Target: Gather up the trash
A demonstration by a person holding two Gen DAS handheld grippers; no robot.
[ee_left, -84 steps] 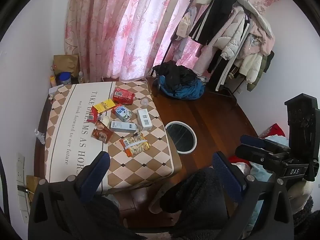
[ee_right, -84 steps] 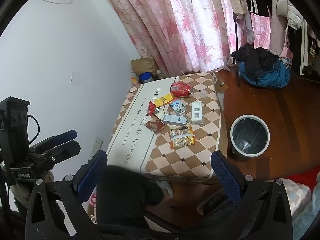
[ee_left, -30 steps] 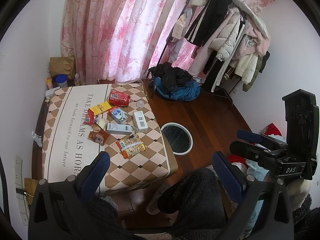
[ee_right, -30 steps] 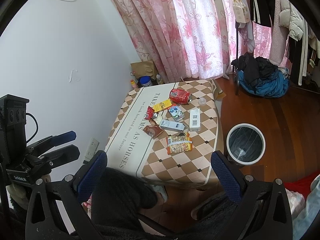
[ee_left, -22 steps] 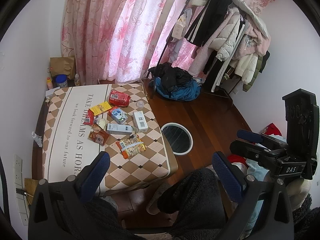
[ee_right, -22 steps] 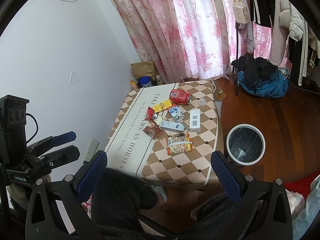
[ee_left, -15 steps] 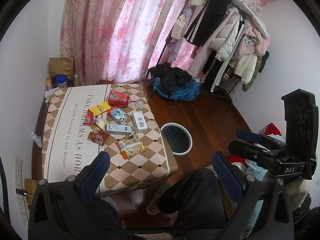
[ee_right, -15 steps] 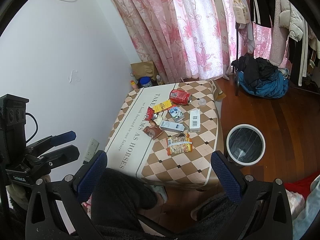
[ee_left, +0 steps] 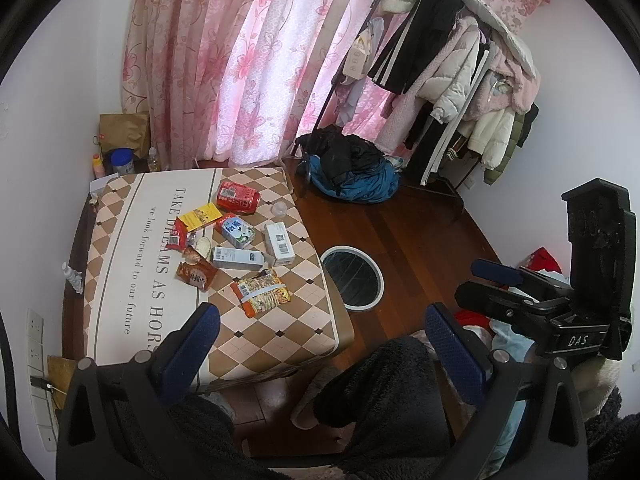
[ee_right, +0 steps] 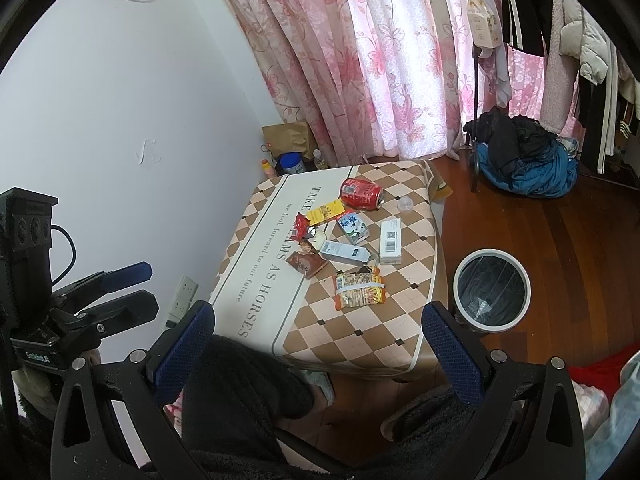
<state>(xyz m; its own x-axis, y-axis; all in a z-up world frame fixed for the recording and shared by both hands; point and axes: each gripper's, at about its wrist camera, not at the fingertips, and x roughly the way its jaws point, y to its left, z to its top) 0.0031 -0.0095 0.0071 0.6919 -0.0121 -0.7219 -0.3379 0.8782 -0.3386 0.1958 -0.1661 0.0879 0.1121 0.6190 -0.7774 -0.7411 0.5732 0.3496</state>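
Observation:
Trash lies on the low checkered table point(ee_left: 280, 332): a red can point(ee_left: 238, 197), a yellow packet point(ee_left: 199, 214), a blue-and-white carton point(ee_left: 237, 232), a white box point(ee_left: 280, 242), a long white carton point(ee_left: 236, 258), a brown wrapper point(ee_left: 197, 275) and an orange noodle packet point(ee_left: 262, 293). A white-rimmed bin point(ee_left: 352, 278) stands on the floor right of the table; it also shows in the right wrist view point(ee_right: 494, 290). My left gripper point(ee_left: 320, 340) is open and empty, high above the table's near edge. My right gripper point(ee_right: 316, 340) is open and empty too, also high up.
Pink curtains hang behind the table. A clothes rack point(ee_left: 460, 60) and a pile of dark and blue clothes point(ee_left: 352, 176) are at the back right. A paper bag point(ee_left: 124, 132) and bottles stand in the back left corner. My legs in dark trousers point(ee_left: 380, 392) are below.
Both views have pulled back and risen slightly, so the table and bin look a little smaller. The trash has not moved. Both grippers stay open.

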